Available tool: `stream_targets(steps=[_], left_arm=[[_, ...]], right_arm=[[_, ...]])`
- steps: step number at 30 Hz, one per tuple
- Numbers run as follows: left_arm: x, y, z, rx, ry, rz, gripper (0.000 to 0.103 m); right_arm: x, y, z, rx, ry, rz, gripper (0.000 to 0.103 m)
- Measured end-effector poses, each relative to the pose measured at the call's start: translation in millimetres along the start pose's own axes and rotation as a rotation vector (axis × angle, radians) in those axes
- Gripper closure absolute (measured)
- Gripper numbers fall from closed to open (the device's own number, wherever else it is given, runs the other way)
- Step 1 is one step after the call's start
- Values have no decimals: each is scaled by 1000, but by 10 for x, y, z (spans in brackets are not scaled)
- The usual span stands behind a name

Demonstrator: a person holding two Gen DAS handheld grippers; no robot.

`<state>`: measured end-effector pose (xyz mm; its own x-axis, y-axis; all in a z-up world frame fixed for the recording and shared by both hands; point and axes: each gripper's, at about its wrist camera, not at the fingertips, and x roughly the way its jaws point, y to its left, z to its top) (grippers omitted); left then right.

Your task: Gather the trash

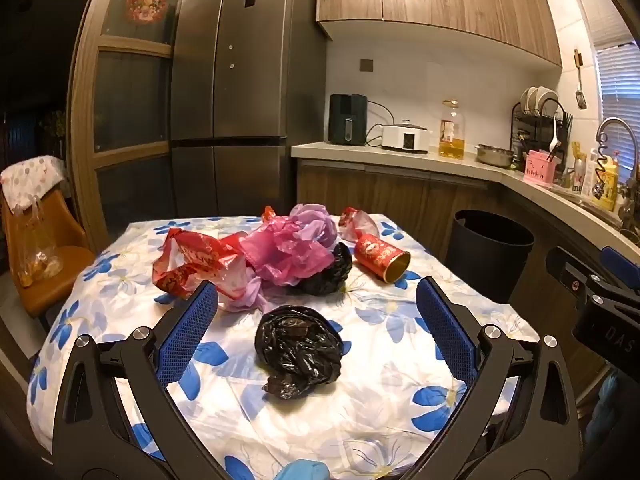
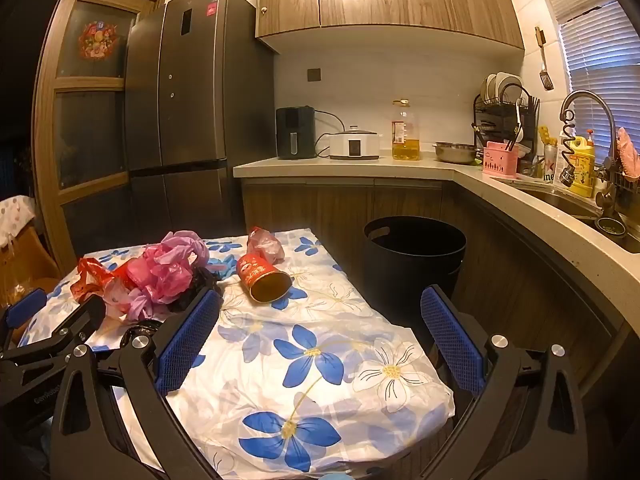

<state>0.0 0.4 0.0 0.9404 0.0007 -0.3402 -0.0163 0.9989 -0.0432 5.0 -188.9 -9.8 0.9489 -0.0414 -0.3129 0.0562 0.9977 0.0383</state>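
A crumpled black plastic bag [image 1: 299, 350] lies on the flowered tablecloth [image 1: 384, 360], ahead of and between the blue pads of my left gripper [image 1: 317, 314], which is open and empty. Behind it sits a heap of pink, purple and red plastic bags [image 1: 276, 252] with another black bag [image 1: 332, 270]. A red can [image 1: 382, 257] lies on its side, open end toward me; it shows too in the right wrist view [image 2: 262, 276]. My right gripper [image 2: 322, 318] hangs open over the table's right part [image 2: 320, 360], holding nothing. A black bin [image 2: 414, 264] stands beyond the table.
A small red-and-clear wrapper [image 2: 264, 245] lies behind the can. The grey fridge [image 1: 236, 80] stands behind the table, an orange chair [image 1: 44, 256] to its left. The counter [image 2: 360, 166] carries appliances, an oil bottle, a dish rack and a sink [image 2: 576, 200].
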Motion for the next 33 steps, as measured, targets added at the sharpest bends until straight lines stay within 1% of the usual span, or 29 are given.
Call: stream_targets(steps=[1, 2, 10, 23, 28, 33], left_arm=[[1, 10, 1, -4, 1, -2, 5], [-3, -18, -3, 29, -5, 7, 5], [-37, -60, 7, 14, -2, -3, 5], [-11, -16, -12, 5, 1, -13, 5], [20, 12, -37, -3, 14, -18, 5], [26, 29, -38, -5, 13, -20, 5]], right_arm=[[-1, -1, -1, 2, -2, 0, 5], [-1, -1, -1, 1, -3, 1, 5], [-5, -3, -4, 2, -8, 0, 5], [6, -2, -14, 3, -11, -1, 5], [24, 2, -24, 3, -11, -2, 5], [-23, -3, -4, 4, -10, -2, 5]])
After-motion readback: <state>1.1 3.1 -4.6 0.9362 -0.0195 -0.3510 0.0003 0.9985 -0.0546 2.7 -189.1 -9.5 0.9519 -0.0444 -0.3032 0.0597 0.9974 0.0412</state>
